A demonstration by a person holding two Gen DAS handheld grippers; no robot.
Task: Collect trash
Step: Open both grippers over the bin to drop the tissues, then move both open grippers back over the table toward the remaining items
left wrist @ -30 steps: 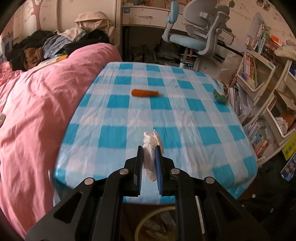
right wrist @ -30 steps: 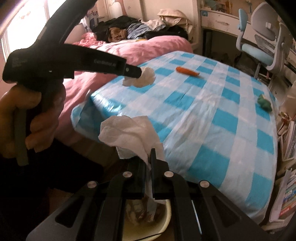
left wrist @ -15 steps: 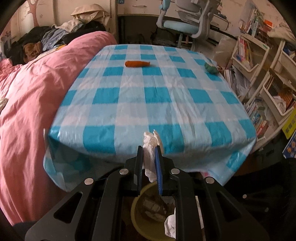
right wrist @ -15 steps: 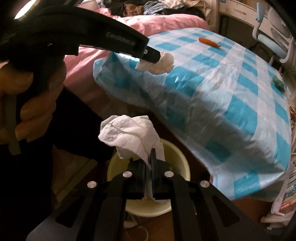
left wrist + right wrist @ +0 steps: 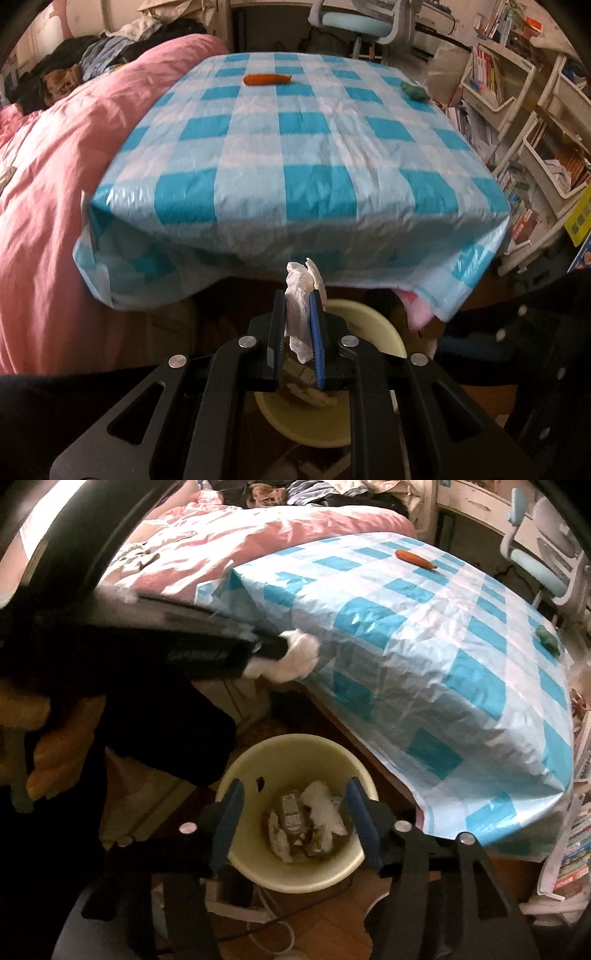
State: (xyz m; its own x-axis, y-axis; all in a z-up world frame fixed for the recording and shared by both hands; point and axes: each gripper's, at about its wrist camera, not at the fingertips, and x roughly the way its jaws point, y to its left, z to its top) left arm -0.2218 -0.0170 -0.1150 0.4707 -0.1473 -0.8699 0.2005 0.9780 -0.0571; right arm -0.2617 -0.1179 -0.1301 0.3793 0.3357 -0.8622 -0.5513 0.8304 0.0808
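Right gripper (image 5: 293, 823) now spread, empty; its white tissue gone into round pale-yellow plastic bin (image 5: 295, 871) (among wrappers). Left gripper (image 5: 299, 328) clenched on crumpled white tissue wad (image 5: 301, 295), long axis upright, above bin.

Left claw (image 5: 284, 651) arm is motion-blurred in right wrist view — lettering unreadable. Yellow bin (image 5: 369, 317) mostly hidden behind claw body in left view. Bin contents (image 5: 306, 823) too jumbled to identify. Green object (image 5: 548, 637) at surface's far right edge — too small to tell.
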